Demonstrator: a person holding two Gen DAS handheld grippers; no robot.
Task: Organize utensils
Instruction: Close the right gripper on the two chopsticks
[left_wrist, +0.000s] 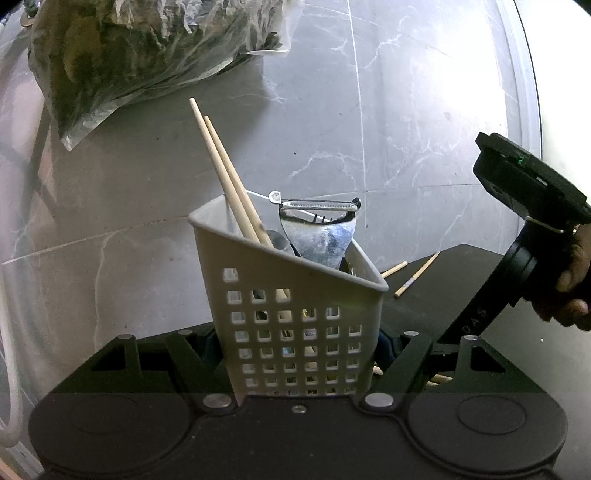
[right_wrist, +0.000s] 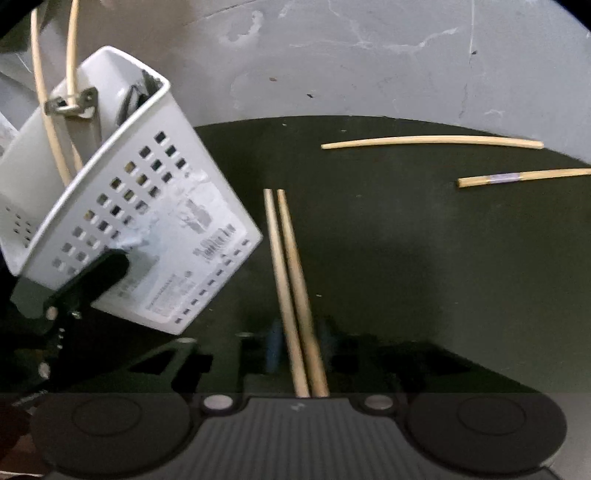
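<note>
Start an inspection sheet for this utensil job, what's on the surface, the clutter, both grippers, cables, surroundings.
Surface: black mat, bare apart from chopsticks.
Job's things: white perforated caddy, tilted, holding two chopsticks and a peeler; two loose chopsticks lie apart on the mat.
Clutter: crumpled plastic bag with dark contents.
Grippers: left gripper clamped on the caddy; right gripper straddles a chopstick pair, pads apparently clear; blurred.
Cables: white cord at the edge.
Surroundings: grey marbled tiles; a hand.
</note>
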